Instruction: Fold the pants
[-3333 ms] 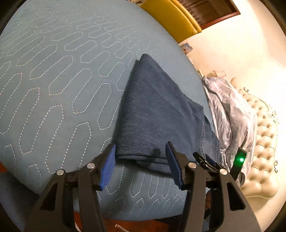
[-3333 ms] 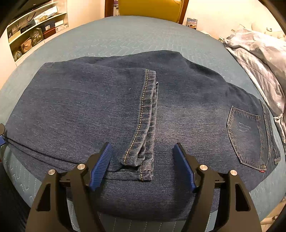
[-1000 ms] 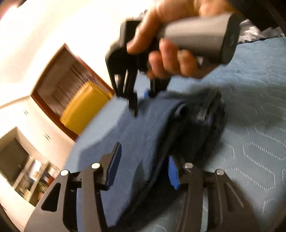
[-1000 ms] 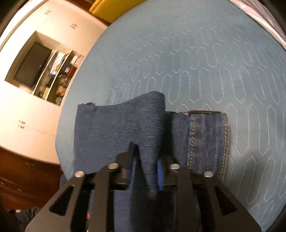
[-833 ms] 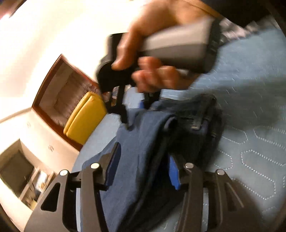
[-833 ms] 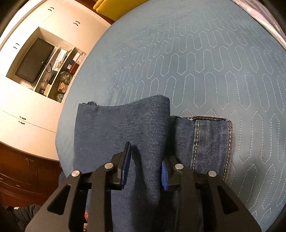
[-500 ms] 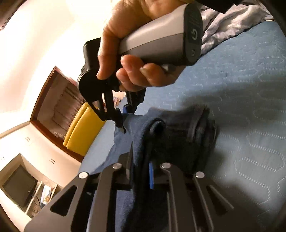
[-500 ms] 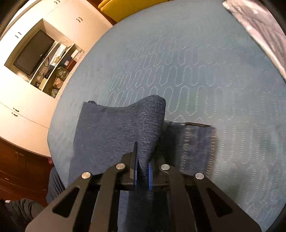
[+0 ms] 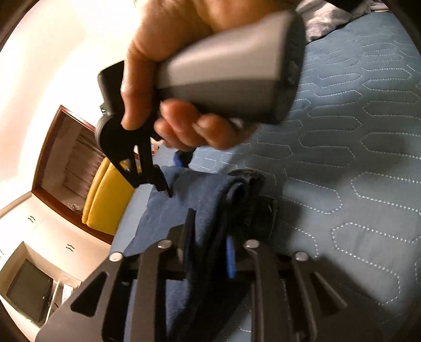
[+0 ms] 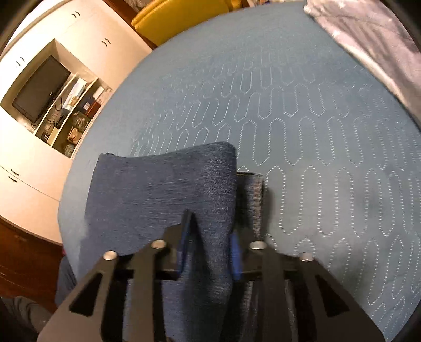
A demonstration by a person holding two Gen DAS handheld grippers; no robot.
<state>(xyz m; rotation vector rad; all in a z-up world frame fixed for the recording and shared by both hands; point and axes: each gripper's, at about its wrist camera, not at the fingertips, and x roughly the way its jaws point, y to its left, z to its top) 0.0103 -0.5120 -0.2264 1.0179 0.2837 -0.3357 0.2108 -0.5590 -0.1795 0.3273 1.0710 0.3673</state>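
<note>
Quilted teal bedding (image 10: 315, 110) fills most of both views, with a yellow chair (image 10: 179, 18) beyond its far edge, a grey blanket (image 10: 381, 47) bunched at one corner, and white wall cupboards (image 10: 39, 136) to the side. On this bedding the pants (image 10: 163, 189), dark blue denim already doubled into a thick bundle, are held up along one folded edge, while a further layer with a stitched hem lies flat on the quilt just beside them. The left gripper (image 9: 208, 250) is clamped tight on that bundled edge, several layers being pinched between its blue pads. The right gripper (image 10: 209, 250) is likewise closed on the denim, a ridge of cloth being squeezed between its pads; in the left wrist view it is seen further along the same edge, gripped by a hand (image 9: 184, 79). The step in hand is judged to be the carrying-over of this edge for the next fold. It is best done with both grips kept level and equally tight, the edge kept taut between them so that no layer slips out, and the cloth laid down square on the part lying beneath before either grip is released. As for containers, an open shelf niche (image 10: 71, 115) in the cupboards is seen to hold a dark screen (image 10: 39, 92), boxes and small oddments too small to be identified.
</note>
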